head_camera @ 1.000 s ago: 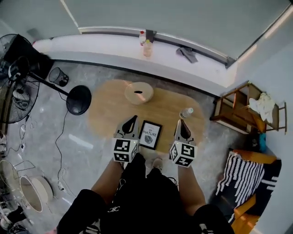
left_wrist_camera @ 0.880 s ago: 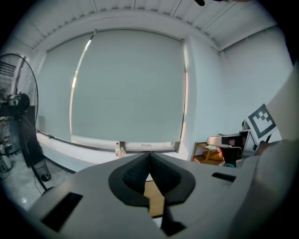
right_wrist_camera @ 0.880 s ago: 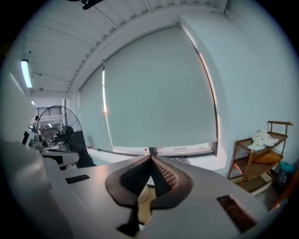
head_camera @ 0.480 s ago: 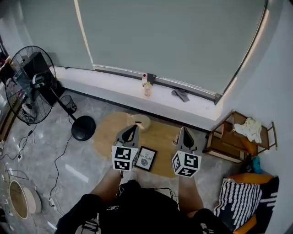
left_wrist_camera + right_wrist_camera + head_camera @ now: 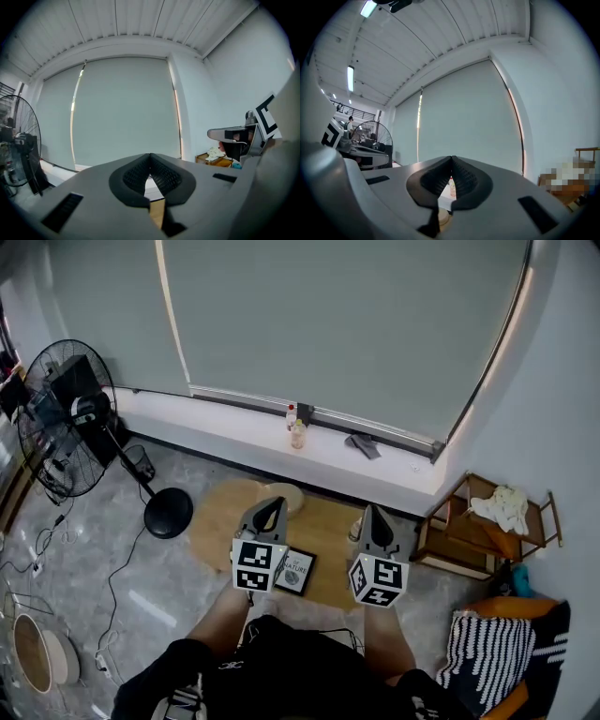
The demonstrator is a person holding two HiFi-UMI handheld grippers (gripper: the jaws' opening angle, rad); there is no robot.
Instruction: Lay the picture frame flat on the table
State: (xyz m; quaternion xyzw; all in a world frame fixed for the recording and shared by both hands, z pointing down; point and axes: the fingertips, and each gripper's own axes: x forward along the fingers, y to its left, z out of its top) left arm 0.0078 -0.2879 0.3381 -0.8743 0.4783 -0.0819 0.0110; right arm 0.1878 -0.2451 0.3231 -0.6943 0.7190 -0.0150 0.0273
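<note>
The picture frame (image 5: pixel 294 571) is black, the table (image 5: pixel 323 521) tan.

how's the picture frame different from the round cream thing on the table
The picture frame is rectangular, with a black border and a white printed face; the round cream thing is plain and circular. The picture frame lies at the near edge of the table, by the person; the round cream thing sits at the far edge. Both rest on the wooden table, and neither is gripped.

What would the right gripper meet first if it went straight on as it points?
Probably the large pale grey-green roller blind. The right gripper, jaws shut, aims above the oval wooden table; nothing shows between, though depth is unclear.
</note>
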